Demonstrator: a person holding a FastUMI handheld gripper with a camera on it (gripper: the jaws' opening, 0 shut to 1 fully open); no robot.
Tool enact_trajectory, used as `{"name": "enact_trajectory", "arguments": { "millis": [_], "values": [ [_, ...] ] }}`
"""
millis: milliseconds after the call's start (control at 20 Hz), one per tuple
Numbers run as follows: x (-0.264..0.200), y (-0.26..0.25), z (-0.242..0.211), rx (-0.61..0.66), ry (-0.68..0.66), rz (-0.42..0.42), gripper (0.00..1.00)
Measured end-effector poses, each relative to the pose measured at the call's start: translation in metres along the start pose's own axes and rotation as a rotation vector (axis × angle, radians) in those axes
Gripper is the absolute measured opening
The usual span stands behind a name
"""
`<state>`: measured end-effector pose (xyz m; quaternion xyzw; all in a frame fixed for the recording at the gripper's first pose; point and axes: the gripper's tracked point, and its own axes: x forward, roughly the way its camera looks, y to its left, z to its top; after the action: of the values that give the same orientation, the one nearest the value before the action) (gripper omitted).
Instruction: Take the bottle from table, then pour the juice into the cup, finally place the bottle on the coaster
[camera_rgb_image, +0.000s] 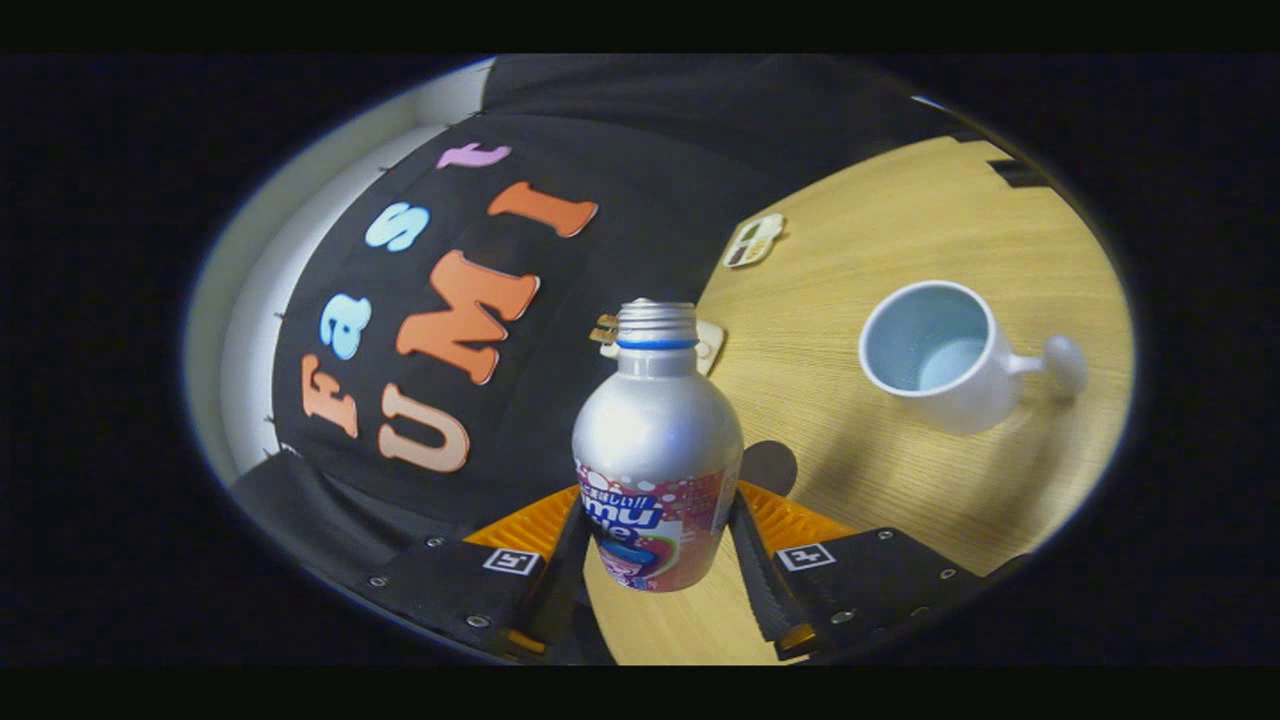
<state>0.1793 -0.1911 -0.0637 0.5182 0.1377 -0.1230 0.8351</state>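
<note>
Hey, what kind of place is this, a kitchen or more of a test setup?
Probably a staged recording booth, not a kitchen: black cloth wall behind a bare wooden table, holding only a white cup and small coasters. The gripper is shut on the bottle.

Bottle between the tongs, cup off to the right

The bottle (657, 440) is sitting between the tongs (655, 560), both fingers (752, 570) pressing its sides; the cup (945, 355) is standing on the surface (900, 230) beyond, rightward, well apart.
</note>
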Motion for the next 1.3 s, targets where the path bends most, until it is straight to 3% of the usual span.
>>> {"name": "enact_trajectory", "arguments": {
  "millis": [300, 550, 700, 800, 1300],
  "values": [
    [0.018, 0.037, -0.024, -0.416, -0.005, 0.053, 0.71],
    [0.043, 0.044, -0.03, -0.823, -0.012, -0.039, 0.71],
    [0.059, 0.047, -0.028, -0.978, -0.018, -0.077, 0.71],
    [0.074, 0.05, -0.025, -1.032, -0.029, -0.074, 0.71],
    [0.119, 0.026, -0.005, -1.064, -0.046, -0.084, 0.71]
  ]
}}
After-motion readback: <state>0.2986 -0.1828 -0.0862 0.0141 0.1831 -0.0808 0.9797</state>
